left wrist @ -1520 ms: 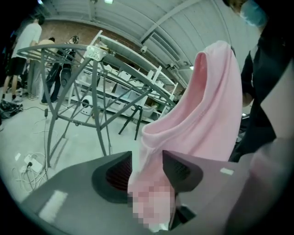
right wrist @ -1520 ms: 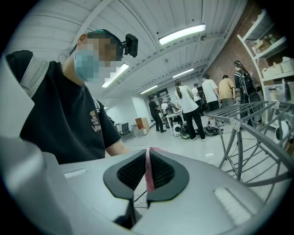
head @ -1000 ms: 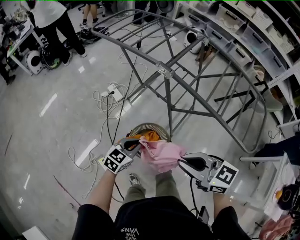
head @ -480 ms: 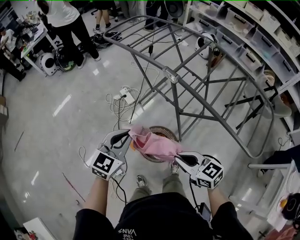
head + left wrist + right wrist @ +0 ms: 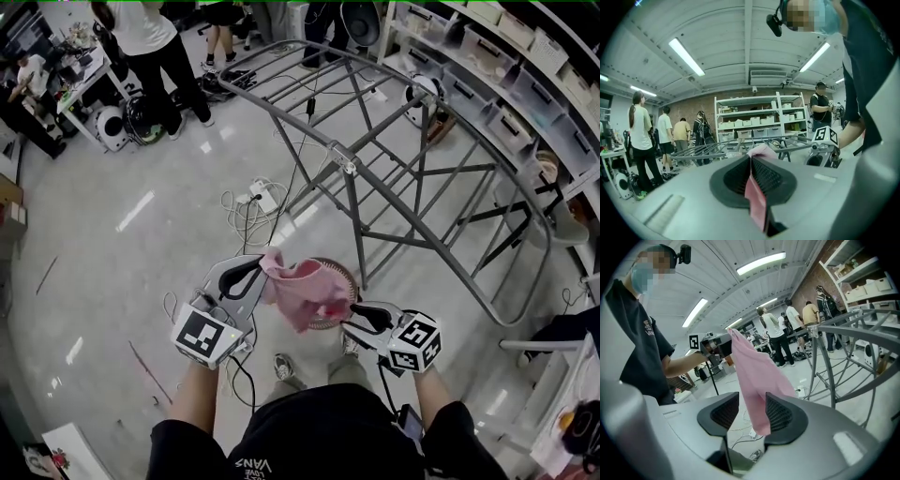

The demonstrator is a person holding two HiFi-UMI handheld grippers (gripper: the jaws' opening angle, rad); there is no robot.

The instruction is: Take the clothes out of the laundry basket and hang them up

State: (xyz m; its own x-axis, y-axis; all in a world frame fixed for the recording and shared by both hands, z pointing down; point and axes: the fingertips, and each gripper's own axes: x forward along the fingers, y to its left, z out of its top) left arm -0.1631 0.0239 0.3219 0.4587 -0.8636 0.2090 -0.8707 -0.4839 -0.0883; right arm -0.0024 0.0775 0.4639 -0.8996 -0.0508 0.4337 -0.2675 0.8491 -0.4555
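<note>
A pink garment hangs in the air above the round laundry basket. My left gripper is shut on its upper corner; a strip of the pink cloth is pinched between the closed pads. My right gripper is at the garment's lower right edge and its jaws are opening. In the right gripper view the pink cloth droops loosely through the gap of that gripper, with the pads apart. The grey drying rack stands just beyond the basket.
Cables and a power strip lie on the floor left of the rack. Shelves with bins line the right wall. People stand at the far left by a desk. My feet are beside the basket.
The pink garment was stretched between both shut grippers; now the right gripper's jaws have parted and the cloth hangs mainly from the left gripper, which has risen slightly.
</note>
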